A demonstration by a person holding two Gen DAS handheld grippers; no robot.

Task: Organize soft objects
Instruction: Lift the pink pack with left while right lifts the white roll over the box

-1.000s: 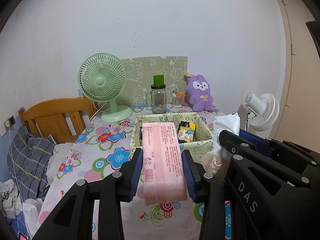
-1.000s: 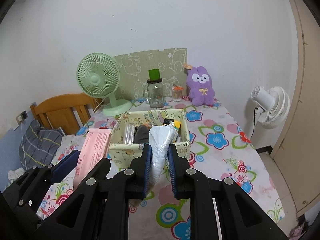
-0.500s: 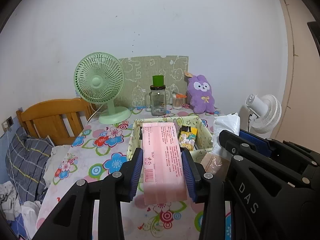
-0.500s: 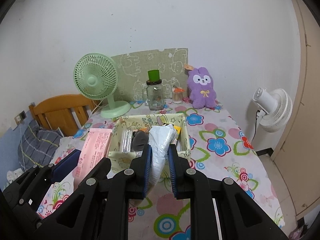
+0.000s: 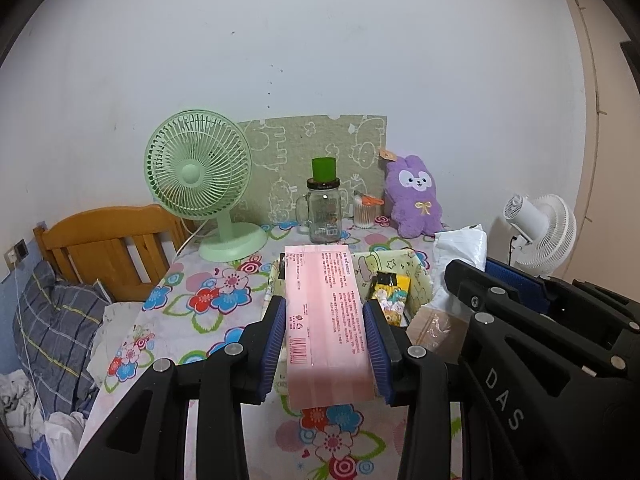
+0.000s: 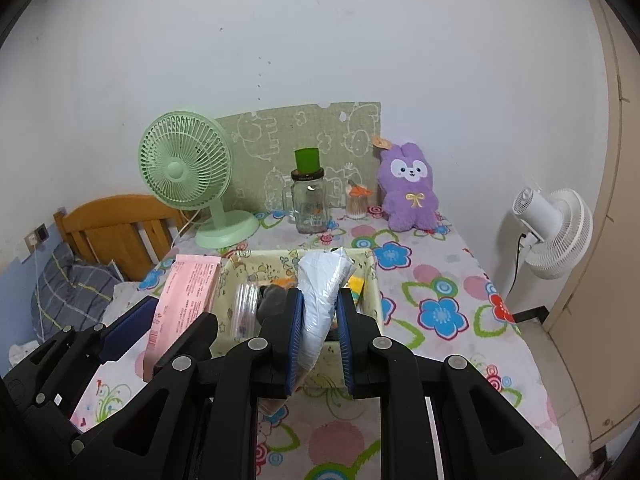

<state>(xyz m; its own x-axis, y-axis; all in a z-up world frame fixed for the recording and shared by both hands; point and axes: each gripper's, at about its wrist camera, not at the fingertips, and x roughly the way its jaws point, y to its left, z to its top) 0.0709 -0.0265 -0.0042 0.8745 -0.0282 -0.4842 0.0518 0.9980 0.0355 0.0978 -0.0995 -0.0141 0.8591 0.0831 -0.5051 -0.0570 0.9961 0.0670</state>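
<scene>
Left gripper (image 5: 326, 332) is clamped on a pink pack (image 5: 326, 320), both blue pads pressed to its long edges, low centre of the left view. The pack's face carries dense small print, too fine to read, and a barcode near its lower left. It hangs above the near left part of the fabric bin (image 5: 418, 280), just behind. Inside the bin, right of the pack, a yellow snack packet (image 5: 390, 296) with cartoon figures stands up.

Right gripper (image 6: 318, 334) pinches a white plastic bag (image 6: 320, 300), pads squeezed in on it, centre of the right view, over the bin's near wall. In the left view the right gripper's black body fills the lower right, lettered "DAS".

Along the top of the floral tablecloth (image 6: 440, 312): green fan (image 6: 184, 168) at left, glass jar (image 6: 310, 204) with a green cap centre, purple bunny (image 6: 410, 192) at right. A white fan (image 6: 554, 232) stands at the far right edge.
</scene>
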